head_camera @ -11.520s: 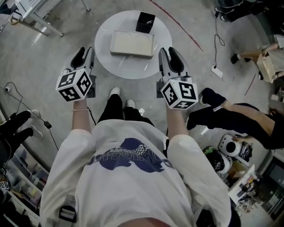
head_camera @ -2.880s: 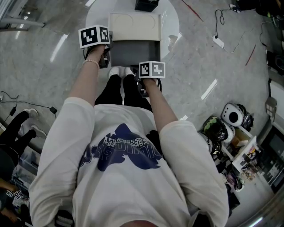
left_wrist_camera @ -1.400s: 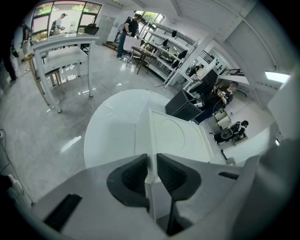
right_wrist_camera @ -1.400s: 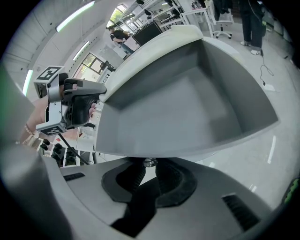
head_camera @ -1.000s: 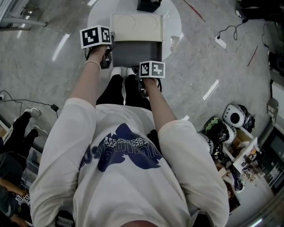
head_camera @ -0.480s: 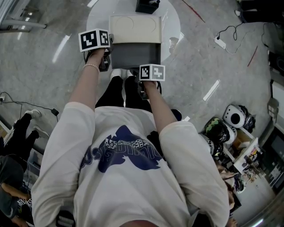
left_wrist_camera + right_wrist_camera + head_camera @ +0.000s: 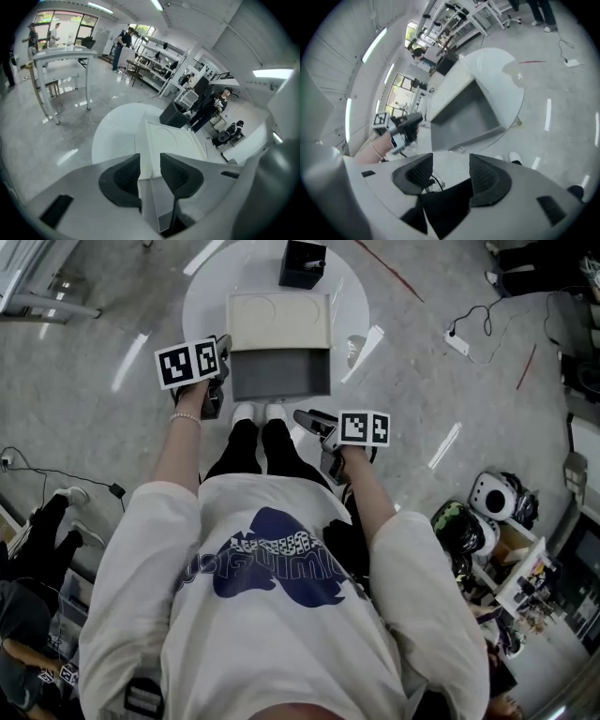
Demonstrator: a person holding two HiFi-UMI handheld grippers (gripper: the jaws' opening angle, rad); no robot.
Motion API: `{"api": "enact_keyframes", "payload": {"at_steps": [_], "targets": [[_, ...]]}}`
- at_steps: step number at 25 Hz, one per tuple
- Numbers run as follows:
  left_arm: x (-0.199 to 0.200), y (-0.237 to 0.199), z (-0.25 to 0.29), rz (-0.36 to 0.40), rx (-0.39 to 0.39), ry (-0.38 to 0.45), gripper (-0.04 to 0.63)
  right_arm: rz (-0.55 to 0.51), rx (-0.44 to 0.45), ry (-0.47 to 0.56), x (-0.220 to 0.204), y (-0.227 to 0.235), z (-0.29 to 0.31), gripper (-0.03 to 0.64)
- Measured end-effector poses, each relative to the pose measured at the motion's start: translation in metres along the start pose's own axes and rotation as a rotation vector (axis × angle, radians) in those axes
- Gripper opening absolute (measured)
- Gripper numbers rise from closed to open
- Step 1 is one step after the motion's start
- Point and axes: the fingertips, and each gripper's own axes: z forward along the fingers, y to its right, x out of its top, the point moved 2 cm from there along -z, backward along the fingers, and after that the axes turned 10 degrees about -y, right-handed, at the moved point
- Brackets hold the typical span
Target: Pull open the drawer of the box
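Right gripper (image 7: pixel 451 161), jaws just opened and empty, has backed off the drawer (image 7: pixel 468 117); left gripper (image 7: pixel 150 161) jaws just loosened astride the box (image 7: pixel 173 140) edge.

Workshop or lab hall. Polished grey floor (image 7: pixel 94 427); trailing cables (image 7: pixel 66 474) and power strip (image 7: pixel 457 343); metal shelving racks (image 7: pixel 164 47) far right; white frame table (image 7: pixel 61 56) far left; ceiling strip lights (image 7: pixel 271 73); round white worktop (image 7: pixel 211 306).

The round table top (image 7: pixel 202 301) is white and glossy, throwing back the light much as the polished grey floor (image 7: pixel 84 399) does. The box (image 7: pixel 279 320) looks like smooth matt cream plastic, its drawer (image 7: pixel 280 374) a duller grey inside. The left gripper (image 7: pixel 150 161) has a smooth grey plastic shell and ribbed black pads (image 7: pixel 123 176).
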Motion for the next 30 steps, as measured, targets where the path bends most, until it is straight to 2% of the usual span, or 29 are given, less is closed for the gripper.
{"api": "enact_keyframes", "payload": {"at_steps": [4, 8, 11, 14, 17, 21, 24, 30], "targets": [[0.011, 0.001, -0.066, 0.036, 0.052, 0.199, 0.115, -0.019, 0.094, 0.292, 0.059, -0.031, -0.075, 0.236], [0.026, 0.018, -0.144, 0.075, 0.101, 0.432, 0.112, -0.161, 0.119, 0.621, 0.126, -0.082, -0.152, 0.205], [0.037, 0.038, -0.195, 0.111, 0.137, 0.597, 0.094, -0.348, 0.033, 0.815, 0.159, -0.126, -0.197, 0.139], [0.042, 0.059, -0.231, 0.203, 0.216, 0.729, 0.038, -0.564, -0.147, 0.966, 0.171, -0.164, -0.227, 0.047], [0.044, 0.078, -0.253, 0.307, 0.293, 0.840, 0.009, -0.746, -0.272, 1.041, 0.170, -0.194, -0.240, 0.021], [0.039, 0.099, -0.266, 0.400, 0.319, 0.930, 0.008, -0.901, -0.383, 1.084, 0.161, -0.212, -0.246, 0.002], [0.040, 0.107, -0.270, 0.432, 0.325, 0.956, 0.008, -0.951, -0.420, 1.111, 0.158, -0.217, -0.251, 0.000], [0.049, 0.121, -0.278, 0.468, 0.327, 0.986, 0.008, -0.978, -0.436, 1.140, 0.156, -0.223, -0.260, -0.002]]}}
